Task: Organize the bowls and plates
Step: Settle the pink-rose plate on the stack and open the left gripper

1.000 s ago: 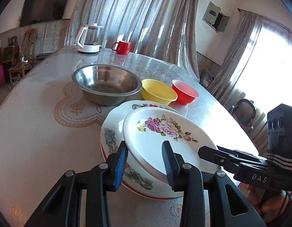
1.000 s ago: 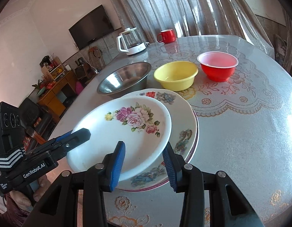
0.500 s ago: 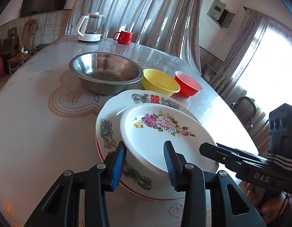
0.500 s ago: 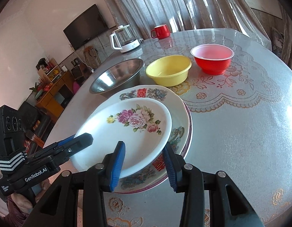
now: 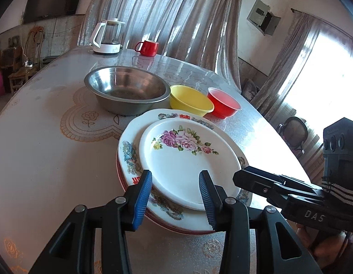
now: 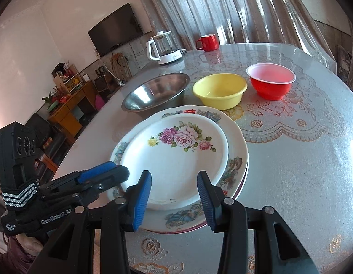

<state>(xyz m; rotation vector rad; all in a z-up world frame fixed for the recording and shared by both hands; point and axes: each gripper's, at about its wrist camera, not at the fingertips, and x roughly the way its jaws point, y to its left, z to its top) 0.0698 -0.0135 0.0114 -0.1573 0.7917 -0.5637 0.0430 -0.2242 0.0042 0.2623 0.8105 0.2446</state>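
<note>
A white plate with pink roses (image 5: 188, 166) (image 6: 176, 166) lies flat on a larger patterned plate (image 5: 130, 141) (image 6: 236, 141), with a red-rimmed plate under both. My left gripper (image 5: 175, 177) stands open over the rose plate's near left edge, its blue pads clear of the rim. My right gripper (image 6: 173, 178) is open too, at the near right edge, touching nothing. Each gripper shows in the other's view: the right gripper (image 5: 256, 180) and the left gripper (image 6: 108, 171). Behind the stack stand a steel bowl (image 5: 126, 91) (image 6: 156, 93), a yellow bowl (image 5: 190, 100) (image 6: 218, 89) and a red bowl (image 5: 223, 105) (image 6: 270, 82).
The round table (image 5: 39, 148) (image 6: 302, 159) has a glossy lace-patterned cover. At its far side are a white kettle (image 5: 108, 36) (image 6: 165, 45) and a red mug (image 5: 149, 48) (image 6: 208, 42). Curtains hang behind, and a chair (image 5: 293, 130) stands by the window.
The rose plate, held raised and tilted over the stack a second ago, now lies flat on the large plate. The left jaws have spread a little wider.
</note>
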